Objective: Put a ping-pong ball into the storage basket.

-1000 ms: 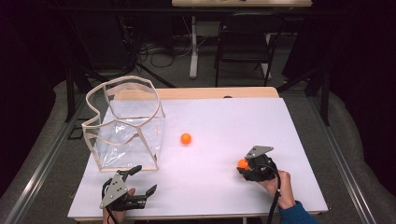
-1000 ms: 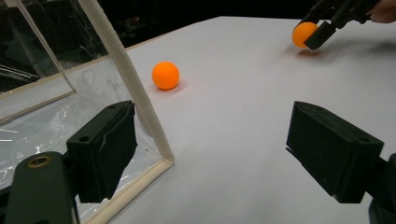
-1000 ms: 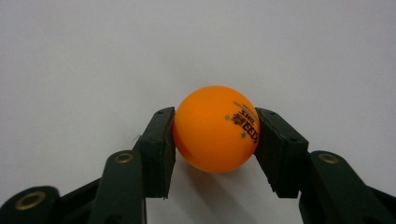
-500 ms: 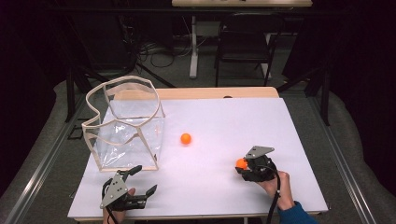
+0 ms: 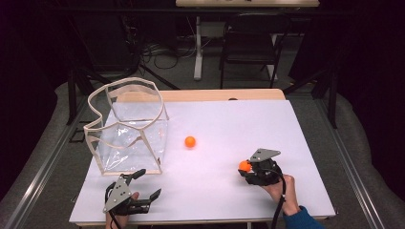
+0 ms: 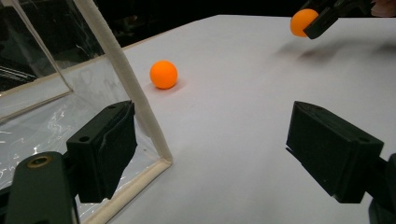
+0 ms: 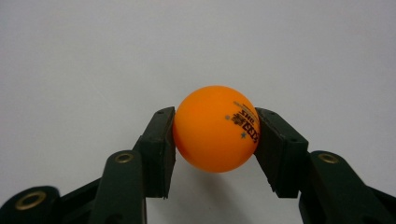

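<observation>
Orange in the right tongs (image 5: 244, 167): held ball (image 5: 245, 165) now a touch nearer the bench's left than a second ago, in the high view, and lifted just clear of the white bench (image 5: 229, 124). Small drift only; grip unchanged. Probably the start of a carry toward the clear box (image 5: 129, 126) at far left. Second ball (image 5: 190, 141) lying loose mid-bench, right of the box, unmoved. Left tongs (image 5: 143, 183) parked at the near left edge below the box, spread wide, nothing held, same place as before. Right hand (image 5: 279, 188) coming in from the near right, tongs pointing left and slightly far.

Left gripper view: jaws standing well apart, empty, aimed low across the bench. White-edged corner post of the clear box (image 6: 135, 98) just beyond the left jaw, not touched. Loose second ball (image 6: 163, 74) farther on, resting on the bench (image 6: 243, 107). Held ball (image 6: 302, 22) at top right, pinched in the right tongs (image 6: 306, 23), shadow beneath suggesting air under it.

Right gripper view: held ball (image 7: 215, 128) clamped squarely by the pads (image 7: 163, 149), printed mark facing the camera, bare white bench (image 7: 140, 46) behind. Grip centred on the widest part, so judged secure for the move to the box.
</observation>
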Motion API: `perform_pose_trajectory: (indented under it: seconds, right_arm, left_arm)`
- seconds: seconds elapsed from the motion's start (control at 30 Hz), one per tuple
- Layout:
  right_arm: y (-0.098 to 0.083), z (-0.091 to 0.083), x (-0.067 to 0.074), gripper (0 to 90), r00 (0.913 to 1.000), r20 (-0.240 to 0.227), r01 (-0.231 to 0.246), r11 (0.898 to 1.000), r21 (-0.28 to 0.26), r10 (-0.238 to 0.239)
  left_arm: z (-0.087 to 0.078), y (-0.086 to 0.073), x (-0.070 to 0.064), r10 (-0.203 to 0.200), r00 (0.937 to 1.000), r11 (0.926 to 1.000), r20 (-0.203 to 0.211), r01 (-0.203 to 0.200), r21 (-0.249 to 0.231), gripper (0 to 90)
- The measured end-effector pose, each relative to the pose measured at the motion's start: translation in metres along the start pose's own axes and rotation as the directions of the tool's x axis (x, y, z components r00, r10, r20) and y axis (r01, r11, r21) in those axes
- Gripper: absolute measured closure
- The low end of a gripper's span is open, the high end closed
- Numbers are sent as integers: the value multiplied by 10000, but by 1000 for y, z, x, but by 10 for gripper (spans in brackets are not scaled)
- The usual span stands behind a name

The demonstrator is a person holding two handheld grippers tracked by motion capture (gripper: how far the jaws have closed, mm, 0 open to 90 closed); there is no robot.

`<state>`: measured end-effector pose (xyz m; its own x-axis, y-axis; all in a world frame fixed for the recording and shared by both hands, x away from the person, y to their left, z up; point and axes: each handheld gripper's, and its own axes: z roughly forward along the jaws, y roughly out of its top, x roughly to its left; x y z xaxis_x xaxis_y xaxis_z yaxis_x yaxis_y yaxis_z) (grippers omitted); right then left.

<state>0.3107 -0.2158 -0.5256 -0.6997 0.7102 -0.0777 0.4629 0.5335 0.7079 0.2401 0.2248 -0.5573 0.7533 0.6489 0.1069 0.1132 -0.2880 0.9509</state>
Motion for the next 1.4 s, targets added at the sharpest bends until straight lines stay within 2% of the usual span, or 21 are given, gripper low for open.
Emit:
perform_pose_trajectory:
  seconds: [0.73,1.07,1.2,1.27,1.4]
  right_arm:
    - [12,2,11,506,9994,-196,274,9986,-446,-283]
    - [21,9,17,506,9978,-467,438,9976,-537,-464]
    - [24,9,20,506,9973,-508,500,9962,-711,-537]
    - [27,9,22,506,9968,-519,549,9938,-966,-601]
    - [30,11,25,506,9956,-587,667,9927,-1001,-728]
  left_arm:
    - [1,1,-1,37,10000,10000,32,-37,-23,160]
    - [0,0,0,20,10000,10000,56,-20,-59,160]
    - [1,0,0,-3,10000,10000,45,3,-19,160]
    - [1,0,0,-5,10000,10000,38,5,-58,160]
    - [1,1,-1,48,10000,10000,37,-48,-49,160]
